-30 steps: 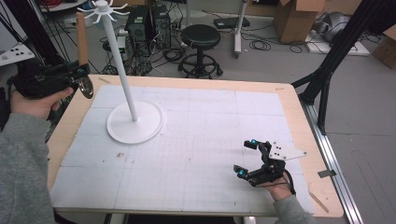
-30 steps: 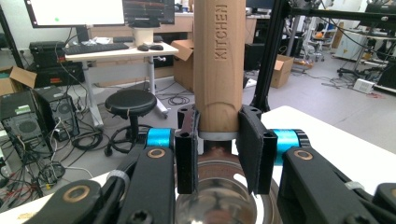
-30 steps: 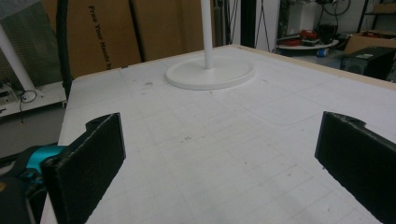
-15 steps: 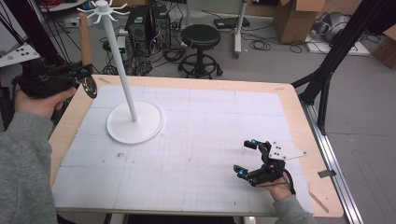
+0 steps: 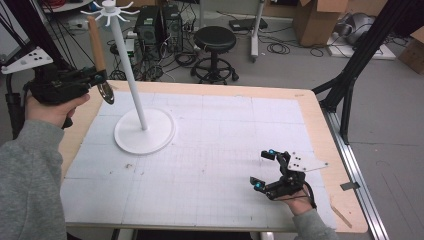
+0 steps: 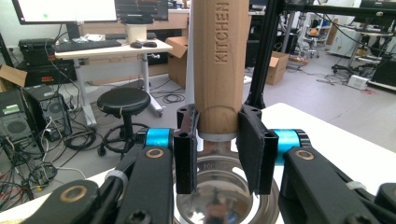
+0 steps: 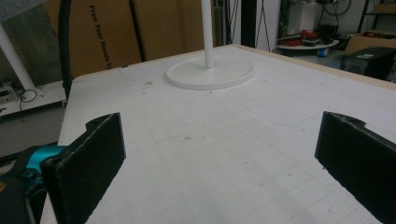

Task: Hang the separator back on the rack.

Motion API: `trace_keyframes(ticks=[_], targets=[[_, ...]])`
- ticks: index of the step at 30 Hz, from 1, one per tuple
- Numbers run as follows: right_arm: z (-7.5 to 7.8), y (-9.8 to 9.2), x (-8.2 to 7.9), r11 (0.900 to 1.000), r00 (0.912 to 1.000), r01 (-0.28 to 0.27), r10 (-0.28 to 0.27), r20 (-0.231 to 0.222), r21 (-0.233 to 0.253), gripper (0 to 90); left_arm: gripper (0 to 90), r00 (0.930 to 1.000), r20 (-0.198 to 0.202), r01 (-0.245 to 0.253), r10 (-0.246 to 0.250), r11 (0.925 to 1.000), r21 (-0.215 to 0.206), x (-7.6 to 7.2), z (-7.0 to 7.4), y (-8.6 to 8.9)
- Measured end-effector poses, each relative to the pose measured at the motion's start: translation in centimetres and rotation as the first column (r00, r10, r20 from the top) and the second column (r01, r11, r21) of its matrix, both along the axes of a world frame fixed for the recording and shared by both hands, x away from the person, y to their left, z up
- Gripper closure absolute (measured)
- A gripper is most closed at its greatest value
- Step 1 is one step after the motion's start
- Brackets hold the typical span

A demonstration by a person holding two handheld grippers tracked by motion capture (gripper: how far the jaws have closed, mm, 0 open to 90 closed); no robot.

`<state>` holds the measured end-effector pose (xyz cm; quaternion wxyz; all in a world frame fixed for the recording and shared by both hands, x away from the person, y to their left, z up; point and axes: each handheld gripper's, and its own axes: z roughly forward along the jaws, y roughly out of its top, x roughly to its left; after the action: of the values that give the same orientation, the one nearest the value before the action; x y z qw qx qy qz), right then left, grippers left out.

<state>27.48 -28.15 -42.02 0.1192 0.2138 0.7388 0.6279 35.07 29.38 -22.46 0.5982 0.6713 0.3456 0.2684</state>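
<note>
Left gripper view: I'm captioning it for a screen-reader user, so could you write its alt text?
The left gripper is clamped on the wooden handle of a utensil, stamped KITCHEN, which stands upright with its shiny metal bowl below the jaws. Behind are a black stool, a desk with a keyboard and cardboard boxes.

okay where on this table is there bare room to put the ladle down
Most of the white mat is bare: the wide stretch between the stand's round base and the right gripper, and the whole far right side. Tighter spots are the far left corner, where the left gripper holds the ladle beside the stand's pole, and around the right gripper.
</note>
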Motion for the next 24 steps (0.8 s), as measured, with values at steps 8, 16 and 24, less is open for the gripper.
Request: trace_keyframes(ticks=[8,16,24], targets=[[-0.1,0.1,0.0,1.000,1.0000,-0.004,0.004,-0.003,-0.005,0.8,48.2,0.9976,0.060,-0.037,0.035,0.9991,0.021,-0.7,-1.0,0.0],[0.0,0.1,-0.2,1.000,1.0000,0.000,0.000,0.006,-0.015,0.8,32.0,0.9957,0.091,0.015,-0.016,0.9999,0.003,-2.1,-2.1,0.1],[-0.2,0.2,-0.4,1.000,1.0000,-0.005,0.005,-0.004,-0.024,0.8,18.4,0.9973,0.072,0.016,-0.017,0.9997,0.019,-2.9,-3.9,-0.7]])
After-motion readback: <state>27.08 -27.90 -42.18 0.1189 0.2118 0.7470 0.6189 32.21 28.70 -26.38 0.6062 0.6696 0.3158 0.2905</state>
